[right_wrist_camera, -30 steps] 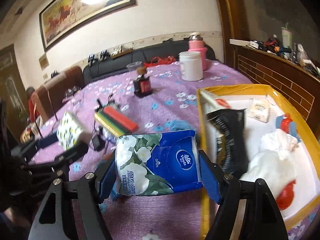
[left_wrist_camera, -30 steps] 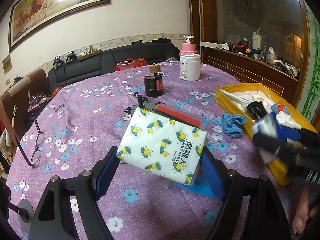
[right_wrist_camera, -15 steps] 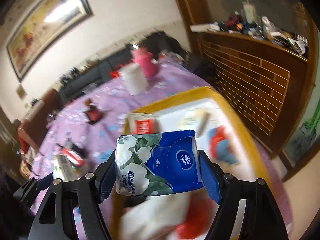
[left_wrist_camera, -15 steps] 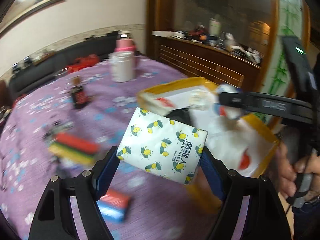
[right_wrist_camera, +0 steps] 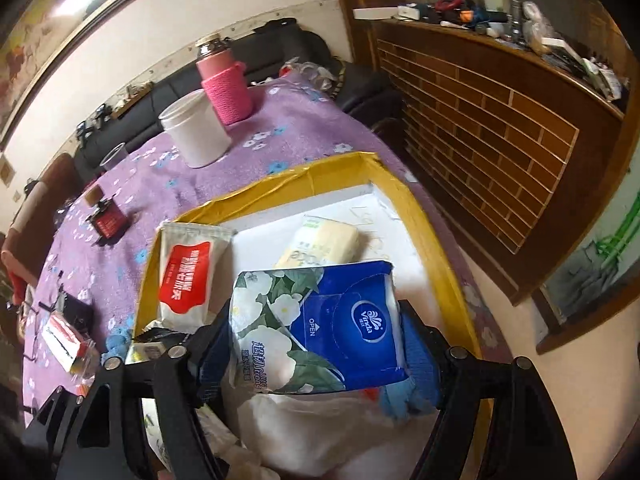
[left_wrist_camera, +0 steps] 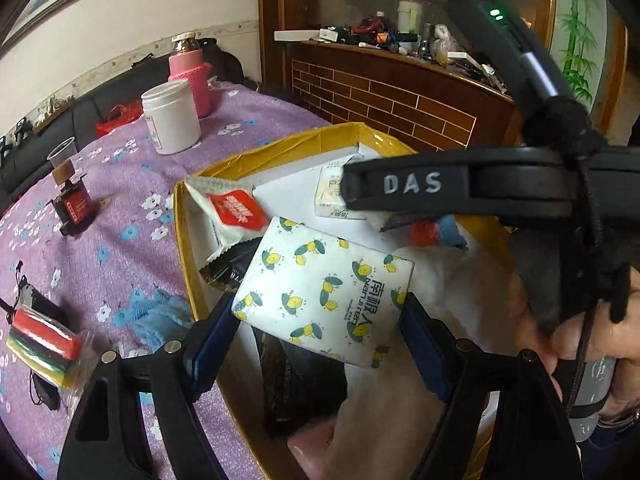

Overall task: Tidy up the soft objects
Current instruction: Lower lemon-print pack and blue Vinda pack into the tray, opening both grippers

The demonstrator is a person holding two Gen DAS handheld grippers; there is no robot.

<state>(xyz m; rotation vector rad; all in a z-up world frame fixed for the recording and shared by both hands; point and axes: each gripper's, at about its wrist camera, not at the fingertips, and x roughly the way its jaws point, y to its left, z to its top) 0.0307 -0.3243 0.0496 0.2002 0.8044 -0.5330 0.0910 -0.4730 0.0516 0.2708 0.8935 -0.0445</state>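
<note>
A white tissue pack printed with lemons [left_wrist_camera: 324,296] hangs tilted over the yellow-rimmed box [left_wrist_camera: 280,148], and my left gripper [left_wrist_camera: 320,320] is shut on it by its blue pads. In the right wrist view, my right gripper [right_wrist_camera: 316,340] is shut on a blue flowered tissue pack [right_wrist_camera: 332,328] above the same box [right_wrist_camera: 424,216]. Inside the box lie a red-and-white wipes pack [right_wrist_camera: 184,280], a pale yellow tissue pack [right_wrist_camera: 320,244] and a white plush toy [right_wrist_camera: 320,432]. The right gripper's black body [left_wrist_camera: 440,188] crosses the left wrist view above the lemon pack, held by a hand [left_wrist_camera: 580,332].
On the purple flowered cloth stand a white jar [left_wrist_camera: 172,118], a pink-sleeved bottle [left_wrist_camera: 190,72] and a small red-and-black device [left_wrist_camera: 72,204]. A blue cloth [left_wrist_camera: 152,312] and a striped block [left_wrist_camera: 40,344] lie left of the box. A wooden cabinet [right_wrist_camera: 500,140] stands behind.
Both grippers have swung right from over the tablecloth to above the yellow box, each still carrying its tissue pack. The right gripper now crosses close in front of the left camera.
</note>
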